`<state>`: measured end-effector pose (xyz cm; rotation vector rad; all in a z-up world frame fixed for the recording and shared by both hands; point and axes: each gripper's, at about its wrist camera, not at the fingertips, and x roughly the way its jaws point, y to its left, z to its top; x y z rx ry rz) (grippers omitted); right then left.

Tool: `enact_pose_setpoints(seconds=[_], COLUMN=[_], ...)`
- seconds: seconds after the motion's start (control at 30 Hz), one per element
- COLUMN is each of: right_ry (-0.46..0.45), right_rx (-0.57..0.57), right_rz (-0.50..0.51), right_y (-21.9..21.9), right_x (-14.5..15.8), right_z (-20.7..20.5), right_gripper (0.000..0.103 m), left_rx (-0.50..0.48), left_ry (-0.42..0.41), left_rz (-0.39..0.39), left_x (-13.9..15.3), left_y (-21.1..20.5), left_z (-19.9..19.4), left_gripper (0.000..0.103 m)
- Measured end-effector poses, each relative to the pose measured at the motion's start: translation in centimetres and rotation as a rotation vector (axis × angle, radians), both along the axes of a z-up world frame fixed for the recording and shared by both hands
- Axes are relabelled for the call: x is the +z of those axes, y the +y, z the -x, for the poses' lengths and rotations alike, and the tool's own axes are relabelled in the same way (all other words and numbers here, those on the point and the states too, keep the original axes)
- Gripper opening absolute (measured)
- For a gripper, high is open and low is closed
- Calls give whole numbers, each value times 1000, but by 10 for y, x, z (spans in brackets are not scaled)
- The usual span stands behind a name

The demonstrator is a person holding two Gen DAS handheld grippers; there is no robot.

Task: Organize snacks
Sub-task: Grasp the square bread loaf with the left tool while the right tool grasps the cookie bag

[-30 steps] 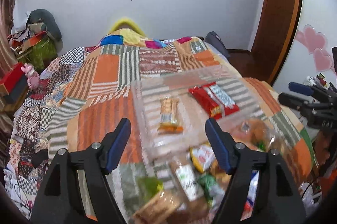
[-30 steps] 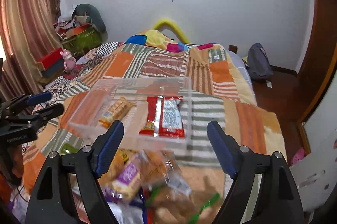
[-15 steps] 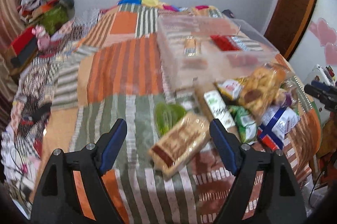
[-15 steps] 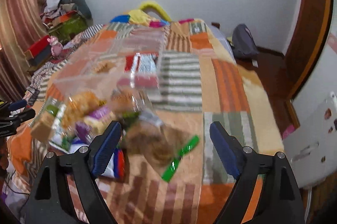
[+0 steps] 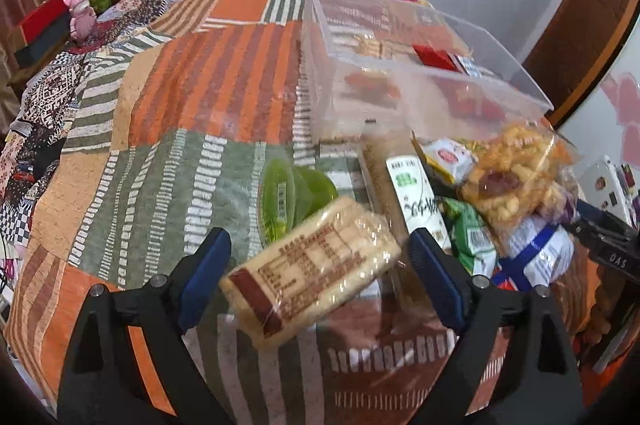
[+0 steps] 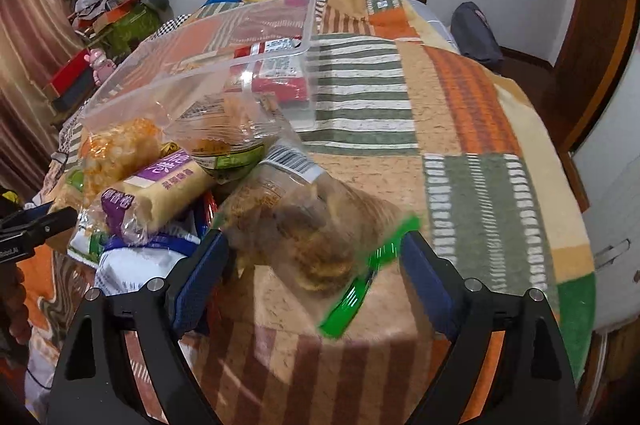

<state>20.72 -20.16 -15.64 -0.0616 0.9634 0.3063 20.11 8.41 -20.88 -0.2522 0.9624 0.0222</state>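
Observation:
A heap of snack packets lies on the patchwork bedspread in front of a clear plastic bin [image 5: 404,73]. The bin holds a red packet [image 6: 280,65] and a small biscuit pack [image 5: 370,46]. My left gripper [image 5: 318,277] is open, its jaws either side of a tan wafer pack [image 5: 316,275] that lies on the bed. My right gripper [image 6: 314,279] is open around a clear bag of brown cookies with a green strip [image 6: 308,225]. Neither gripper touches its packet as far as I can tell.
The heap holds a green jelly cup [image 5: 288,195], a bag of orange puffs [image 5: 516,169], a purple-labelled roll [image 6: 160,193] and a blue-and-white bag [image 5: 536,253]. The bed's edge runs down the right side [image 6: 576,225]. Boxes and clutter stand at the far left [image 5: 44,21].
Both grippers have dropped and moved forward from over the bin to the heap of snacks. Each now has a packet between its open jaws.

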Motion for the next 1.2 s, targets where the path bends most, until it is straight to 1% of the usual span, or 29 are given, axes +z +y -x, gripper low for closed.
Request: enact_pose_setpoints(seconds=[0.1, 0.13, 0.2, 0.23, 0.3, 0.4, 0.5, 0.57, 0.6, 0.67, 0.7, 0.77, 0.87, 0.93, 1.1, 1.2], right_ry=[-17, -16, -16, -16, -2, 7, -11, -29, -38, -58, -65, -75, -87, -97, -132, -153], right_rx=[-11, -7, -9, -9, -15, -29, -24, -20, -14, 1, 5, 2, -13, -23, -38, -36], right_rz=[-4, -20, -40, -41, -23, -19, -37, -20, -11, 21, 28, 31, 11, -4, -19, -31], right_y=[3, 4, 5, 6, 6, 4, -2, -1, -2, -1, -1, -5, -12, -16, -25, -27], right_x=[0, 0, -1, -2, -10, -16, -11, -8, -6, -2, -1, 3, 12, 18, 36, 44], right_z=[-2, -3, -5, -6, -11, -15, -9, -3, -1, 5, 7, 10, 12, 14, 22, 20], right_gripper=[95, 100, 103, 103, 103, 101, 90, 78, 76, 64, 63, 55, 51, 46, 40, 35], left_rx=[9, 14, 23, 29, 37, 35, 20, 8, 4, -5, -9, -14, -18, -18, -24, -27], left_ry=[-14, -17, -21, -21, -14, -11, -16, -19, -20, -30, -38, -58, -91, -110, -162, -185], left_rz=[-2, 1, 20, 32, 35, 39, 3, -15, -18, -19, -21, -30, -32, -28, -28, -31], left_x=[0, -1, -2, -3, -5, -8, -7, -5, -4, 0, 3, 10, 24, 33, 56, 66], left_y=[0, 1, 4, 6, 9, 12, 9, 7, 6, 5, 4, 1, 0, 1, -1, -4], left_z=[-4, -4, -4, -4, -4, 0, 5, 8, 10, 14, 16, 20, 25, 26, 28, 26], left_gripper=[91, 91, 91, 90, 79, 78, 77, 76, 76, 76, 76, 76, 76, 76, 76, 76])
